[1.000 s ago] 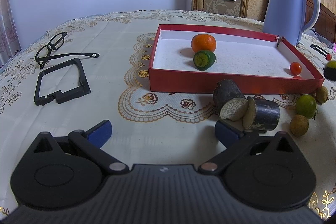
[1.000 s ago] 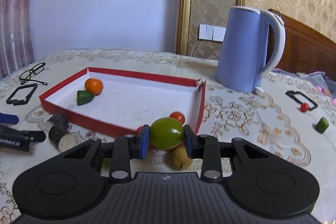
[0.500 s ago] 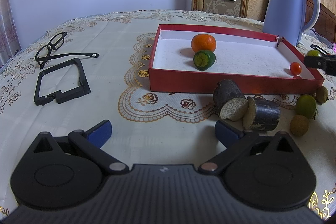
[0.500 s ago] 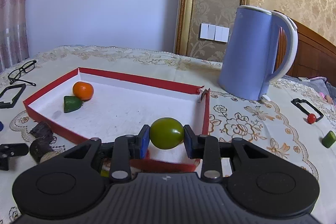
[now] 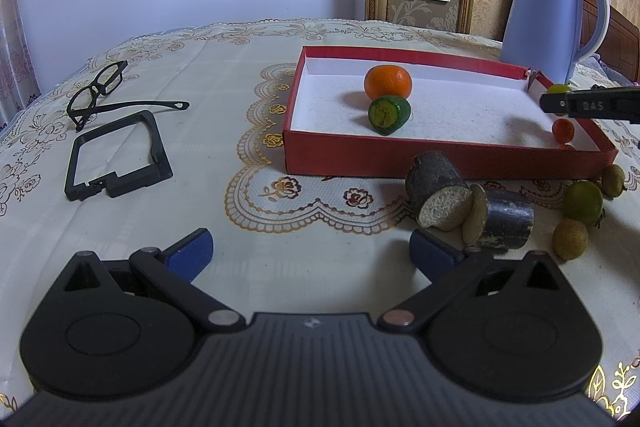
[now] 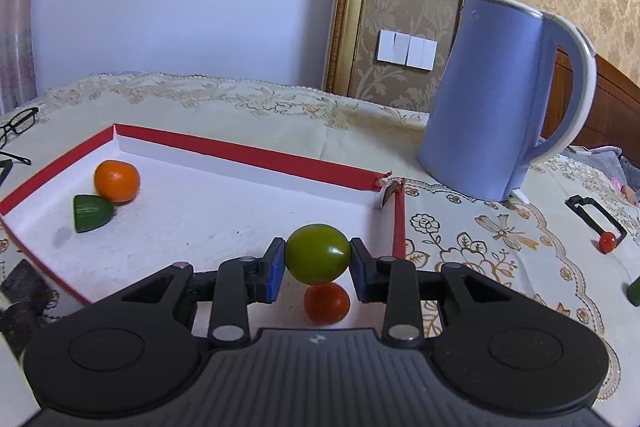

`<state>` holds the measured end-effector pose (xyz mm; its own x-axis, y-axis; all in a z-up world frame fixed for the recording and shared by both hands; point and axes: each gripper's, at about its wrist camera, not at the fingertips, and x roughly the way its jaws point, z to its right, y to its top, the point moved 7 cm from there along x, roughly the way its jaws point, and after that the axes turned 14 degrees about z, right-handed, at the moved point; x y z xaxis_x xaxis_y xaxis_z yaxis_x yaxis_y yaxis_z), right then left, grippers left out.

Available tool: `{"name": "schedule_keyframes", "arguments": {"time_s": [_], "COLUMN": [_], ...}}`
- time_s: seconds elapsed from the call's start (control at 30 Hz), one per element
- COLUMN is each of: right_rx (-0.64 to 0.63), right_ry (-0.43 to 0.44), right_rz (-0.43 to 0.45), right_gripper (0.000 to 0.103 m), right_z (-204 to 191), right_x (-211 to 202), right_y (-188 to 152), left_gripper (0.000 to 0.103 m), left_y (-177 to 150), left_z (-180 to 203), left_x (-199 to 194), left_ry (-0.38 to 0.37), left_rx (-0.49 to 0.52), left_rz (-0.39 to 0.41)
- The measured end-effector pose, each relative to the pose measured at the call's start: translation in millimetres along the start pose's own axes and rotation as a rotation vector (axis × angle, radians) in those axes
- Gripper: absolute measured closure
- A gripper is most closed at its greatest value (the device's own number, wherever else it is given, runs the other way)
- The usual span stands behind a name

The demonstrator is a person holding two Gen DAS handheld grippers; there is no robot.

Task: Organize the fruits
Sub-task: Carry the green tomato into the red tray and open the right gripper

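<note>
The green fruit (image 6: 317, 253) is pinched in the right tongs (image 6: 316, 269), held over the red tray (image 6: 256, 159) near its right wall, above a small tomato (image 6: 327, 303). An orange (image 6: 117, 180) lies at the tray's far left. The left tongs (image 5: 310, 254) gape wide, empty, over the counter (image 5: 224, 131).

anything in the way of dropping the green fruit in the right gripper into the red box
Partly. The green fruit held by the right gripper hangs over the red box, but a small red tomato lies on the box floor right beneath it. The white floor to the left is bare.
</note>
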<state>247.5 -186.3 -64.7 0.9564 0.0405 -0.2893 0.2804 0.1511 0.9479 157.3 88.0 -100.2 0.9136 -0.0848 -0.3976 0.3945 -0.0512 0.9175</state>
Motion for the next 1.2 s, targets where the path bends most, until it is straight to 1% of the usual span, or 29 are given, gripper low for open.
{"name": "schedule_keyframes", "arguments": {"time_s": [0.17, 0.43, 0.6, 0.7, 0.73, 0.77, 0.8, 0.83, 0.87, 0.93, 1.1, 1.2], "right_rx": [-0.008, -0.008, -0.025, -0.012, -0.006, -0.005, -0.010, -0.016, -0.024, -0.032, -0.025, -0.033], "right_ry": [0.014, 0.034, 0.031, 0.040, 0.038, 0.033, 0.025, 0.015, 0.004, -0.013, -0.025, -0.043], "right_rz": [-0.017, -0.082, -0.083, -0.085, -0.083, -0.076, -0.057, -0.039, -0.020, 0.004, 0.008, 0.012], "right_gripper": [0.070, 0.070, 0.069, 0.056, 0.048, 0.034, 0.029, 0.018, 0.013, 0.013, 0.013, 0.013], "right_z": [-3, -8, -10, -10, -9, -8, -7, -6, -5, -3, -1, 3], "right_x": [12, 32, 34, 32, 31, 29, 25, 21, 17, 9, -8, -25], "right_y": [-2, -11, -11, -12, -11, -10, -8, -6, -4, -1, -6, -10], "left_gripper": [0.000, 0.000, 0.000, 0.000, 0.000, 0.000, 0.000, 0.000, 0.000, 0.000, 0.000, 0.000], "left_y": [0, 0, 0, 0, 0, 0, 0, 0, 0, 0, 0, 0], "left_z": [0, 0, 0, 0, 0, 0, 0, 0, 0, 0, 0, 0], "left_x": [0, 0, 0, 0, 0, 0, 0, 0, 0, 0, 0, 0], "left_ry": [0.000, 0.000, 0.000, 0.000, 0.000, 0.000, 0.000, 0.000, 0.000, 0.000, 0.000, 0.000], "left_rx": [0.000, 0.000, 0.000, -0.001, -0.001, -0.001, -0.001, -0.001, -0.001, -0.001, -0.001, -0.001], "left_rz": [0.000, 0.000, 0.000, 0.000, 0.000, 0.000, 0.000, 0.000, 0.000, 0.000, 0.000, 0.000]}}
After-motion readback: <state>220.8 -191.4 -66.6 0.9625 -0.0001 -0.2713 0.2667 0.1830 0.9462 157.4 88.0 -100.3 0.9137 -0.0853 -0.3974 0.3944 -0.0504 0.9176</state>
